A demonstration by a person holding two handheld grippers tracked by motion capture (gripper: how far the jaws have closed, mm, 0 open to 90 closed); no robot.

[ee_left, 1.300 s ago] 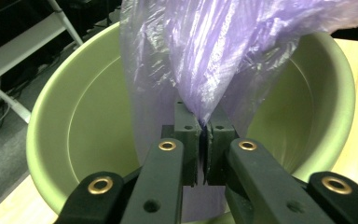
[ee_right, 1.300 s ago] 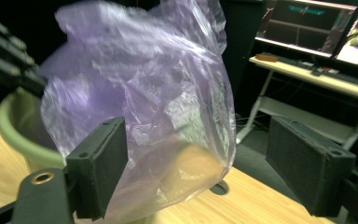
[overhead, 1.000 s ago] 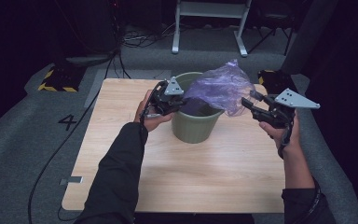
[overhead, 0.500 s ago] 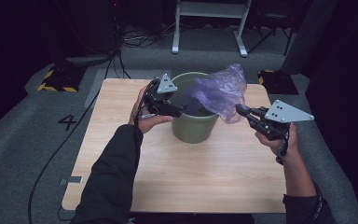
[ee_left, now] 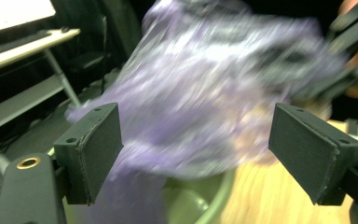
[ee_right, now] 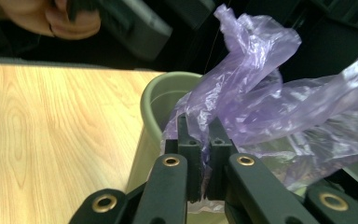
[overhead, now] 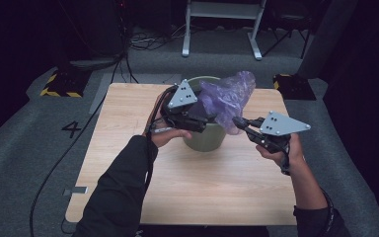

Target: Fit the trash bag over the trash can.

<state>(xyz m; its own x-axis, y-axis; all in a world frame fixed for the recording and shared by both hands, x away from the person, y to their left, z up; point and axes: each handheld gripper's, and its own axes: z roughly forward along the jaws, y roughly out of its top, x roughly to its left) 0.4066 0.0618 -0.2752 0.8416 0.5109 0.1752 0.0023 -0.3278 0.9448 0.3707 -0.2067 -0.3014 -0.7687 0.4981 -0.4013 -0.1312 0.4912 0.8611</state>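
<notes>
Tabletop (overhead: 128,148): light wood grain, with a floor marking "4" (overhead: 72,129) off its left edge on the grey carpet.

Left tongs (overhead: 205,124): in your left hand at the bin's near-left side. Jaws released, standing wide apart; they have just been opening. In the left gripper view (ee_left: 196,149) the blurred purple film lies ahead of the pads, none of it pressed between them. A second ago these tongs sat lower at the rim; they have since lifted and shifted right.

Bin (overhead: 205,140): olive green, upright, mouth facing up, mid-tabletop toward the far edge.

Bag (overhead: 227,96): thin purple plastic, crumpled, bunched over the bin's mouth and right rim. Its long axis runs from a peak up and away over the far-right rim down to a tail at the near-right side.

Right tongs (overhead: 237,121): in your right hand, pointing left at the bin. Clenched on the bag's lower tail; the right gripper view (ee_right: 200,154) shows film pinched between the pads. A second ago they stood apart from the bag, farther right; now they have it.
</notes>
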